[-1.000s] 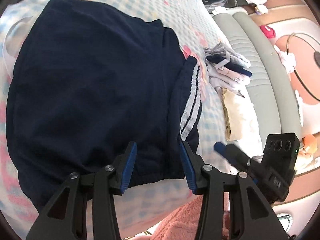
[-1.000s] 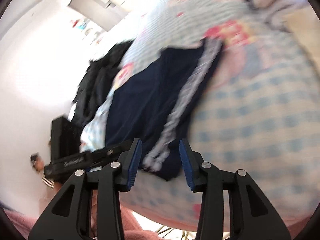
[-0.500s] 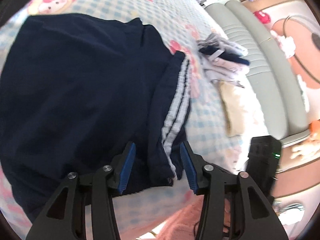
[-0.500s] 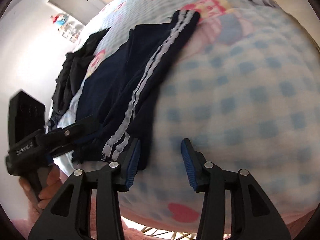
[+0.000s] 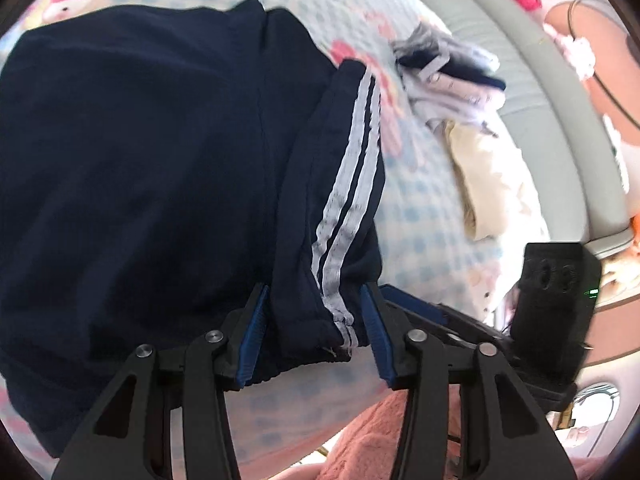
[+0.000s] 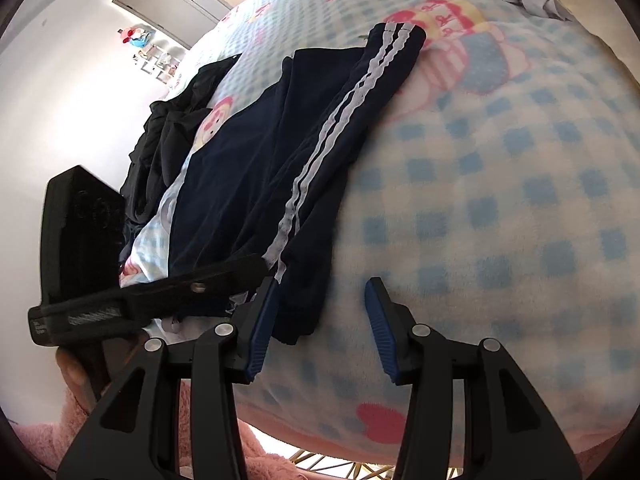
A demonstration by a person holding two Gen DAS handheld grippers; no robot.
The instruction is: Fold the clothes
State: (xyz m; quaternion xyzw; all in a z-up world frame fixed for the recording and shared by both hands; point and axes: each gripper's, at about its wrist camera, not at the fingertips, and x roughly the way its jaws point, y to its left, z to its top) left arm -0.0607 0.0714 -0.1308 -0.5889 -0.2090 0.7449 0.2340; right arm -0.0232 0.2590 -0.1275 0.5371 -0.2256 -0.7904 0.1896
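Shorts hem between left gripper (spread)

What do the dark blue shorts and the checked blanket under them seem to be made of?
The shorts look like thin, matte knit sportswear fabric: soft creases, with white woven-looking stripes. The blanket looks like plush fleece: its checks have fuzzy, blurred edges.

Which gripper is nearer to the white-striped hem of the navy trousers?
Left. The left gripper has the striped hem between its open fingers. The right gripper is beside it, mostly over the checked blanket.
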